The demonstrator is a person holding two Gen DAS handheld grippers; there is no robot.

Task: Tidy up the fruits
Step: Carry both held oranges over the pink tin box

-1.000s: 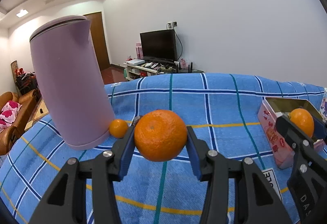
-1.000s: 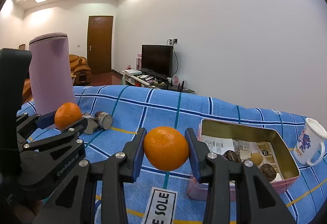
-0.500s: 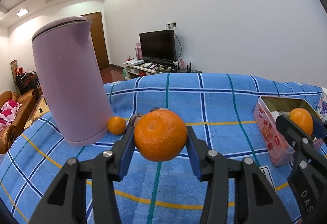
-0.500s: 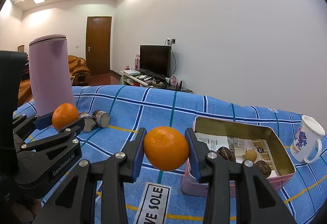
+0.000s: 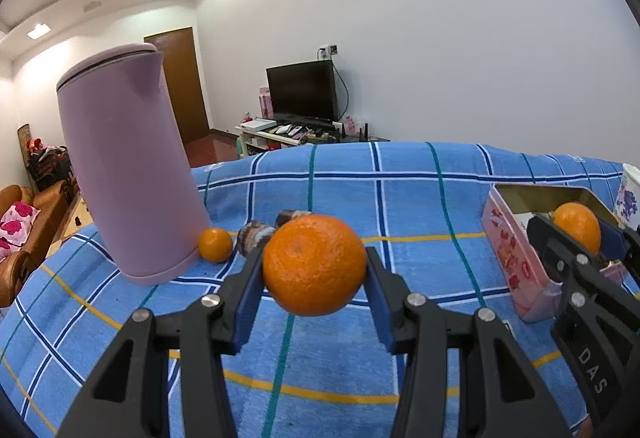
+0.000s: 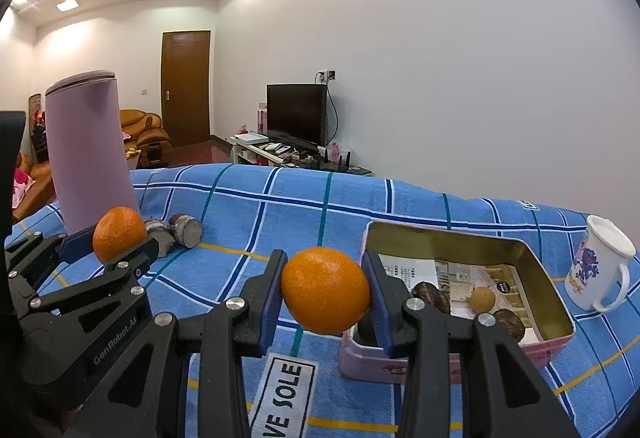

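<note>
Oranges: I pinch one point(image 5: 314, 264) in my left tool point(image 5: 314, 270), another point(image 6: 325, 290) in my right tool point(image 6: 325, 292), both lifted clear of the worktop point(image 6: 280, 206) for carrying to the tin point(image 6: 544, 278) near its right edge.

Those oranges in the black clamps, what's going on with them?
A person is sorting fruit with two hand-held grippers. The left gripper is shut on one orange, the right gripper on another orange, both held above the blue checked cloth. An open pink tin beside the right gripper already holds a few small fruits. A small orange lies by the purple kettle.
</note>
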